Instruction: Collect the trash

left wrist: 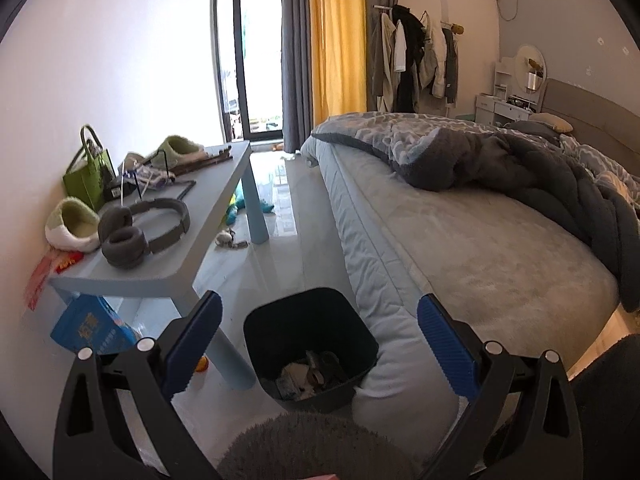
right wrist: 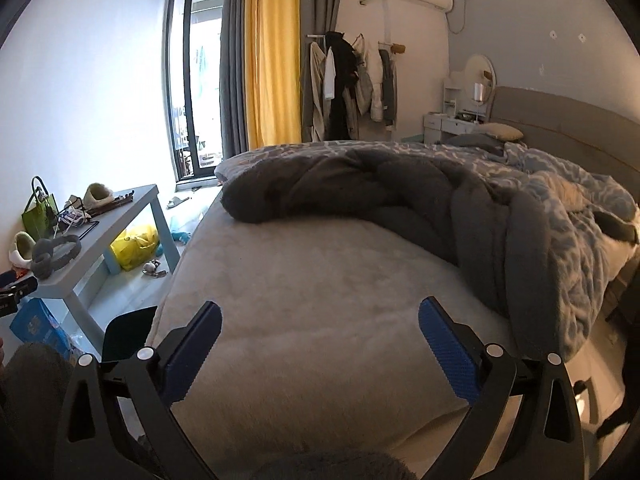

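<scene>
Bedroom, two wrist views. Left hand-held gripper (left wrist: 318, 336) is open w/ nothing between its blue pads, hovering over a dark trash bin (left wrist: 256, 332) on the floor betw. the bed (left wrist: 460, 248) and a pale blue bench (left wrist: 160, 260). Bin holds crumpled paper trash (left wrist: 308, 376). Right hand-held gripper (right wrist: 320, 338) is also wide open and empty, above the bed's grey cover. Headphones (left wrist: 136, 232) and slippers lie on the bench.

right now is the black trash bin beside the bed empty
No, the left wrist view shows crumpled paper and wrappers lying at the bottom of the black trash bin.
</scene>
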Motion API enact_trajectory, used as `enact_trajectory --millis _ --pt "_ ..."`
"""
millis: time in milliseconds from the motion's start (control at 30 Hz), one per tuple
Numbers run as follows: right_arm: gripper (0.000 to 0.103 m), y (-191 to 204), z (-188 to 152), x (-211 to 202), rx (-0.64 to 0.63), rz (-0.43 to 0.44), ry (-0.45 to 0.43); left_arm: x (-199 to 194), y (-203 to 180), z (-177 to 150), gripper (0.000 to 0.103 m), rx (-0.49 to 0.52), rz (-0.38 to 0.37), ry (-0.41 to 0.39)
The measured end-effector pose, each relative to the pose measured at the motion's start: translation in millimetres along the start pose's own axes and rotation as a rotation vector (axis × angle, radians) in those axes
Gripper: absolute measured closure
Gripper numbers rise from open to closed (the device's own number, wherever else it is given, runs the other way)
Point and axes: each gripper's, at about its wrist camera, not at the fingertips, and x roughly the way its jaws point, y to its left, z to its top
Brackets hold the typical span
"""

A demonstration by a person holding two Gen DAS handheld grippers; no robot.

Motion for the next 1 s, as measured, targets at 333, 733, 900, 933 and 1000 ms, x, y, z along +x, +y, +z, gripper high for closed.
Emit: enact_trajectory --millis 333,733,900,933,1000 --pt "0.003 -12 -5 3 0.047 0.139 0.014 5 2 -6 0.003 -0.052 0.003 0.037" --pt "0.003 8 -4 5 -0.008 0.145 0.031 7 -5 -6 0.003 -0.015 0.002 0.043" --pt "0.003 12 -5 5 -0.027 0.138 0.036 7 -4 -6 0.003 -0.021 -0.003 0.042" --pt "0.003 12 -5 5 -0.031 0.135 0.037 8 -3 -6 0.003 -0.022 -0.005 0.042" --pt "0.003 14 -5 5 -0.040 0.130 0.039 8 -2 -6 0.003 -0.027 -0.007 0.043"
